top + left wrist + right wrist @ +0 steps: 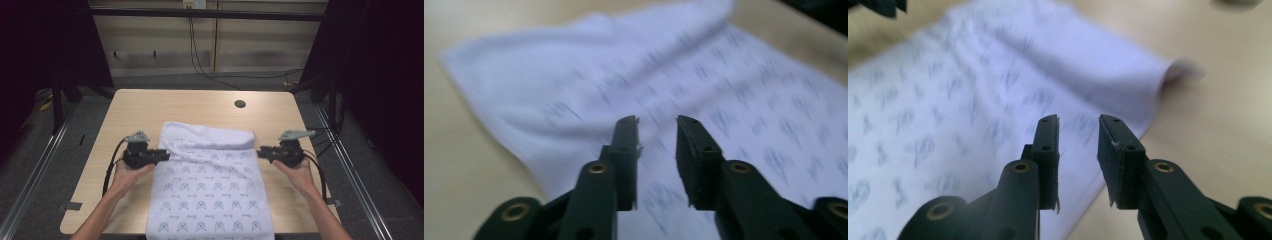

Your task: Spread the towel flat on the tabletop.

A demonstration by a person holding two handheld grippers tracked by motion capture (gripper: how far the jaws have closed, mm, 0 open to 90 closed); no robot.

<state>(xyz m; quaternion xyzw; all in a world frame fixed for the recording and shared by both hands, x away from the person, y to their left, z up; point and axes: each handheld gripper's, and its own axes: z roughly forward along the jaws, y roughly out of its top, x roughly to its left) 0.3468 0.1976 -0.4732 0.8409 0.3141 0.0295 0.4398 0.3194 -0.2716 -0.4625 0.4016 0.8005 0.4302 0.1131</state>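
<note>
While patterned white cloth (210, 185) lies flat on wooden table (135, 107), far end folded back, left gripper (165, 156) sits at its left edge, right gripper (261, 152) at right edge. Both point inward, jaws apart, nothing clamped; cloth just ahead of and under tips.

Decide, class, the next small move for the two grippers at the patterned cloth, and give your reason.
Probably bring each gripper in to close on the cloth's nearest side edge. The left gripper and right gripper flank it at the folded-over far end, jaws parted with nothing between them.
</note>
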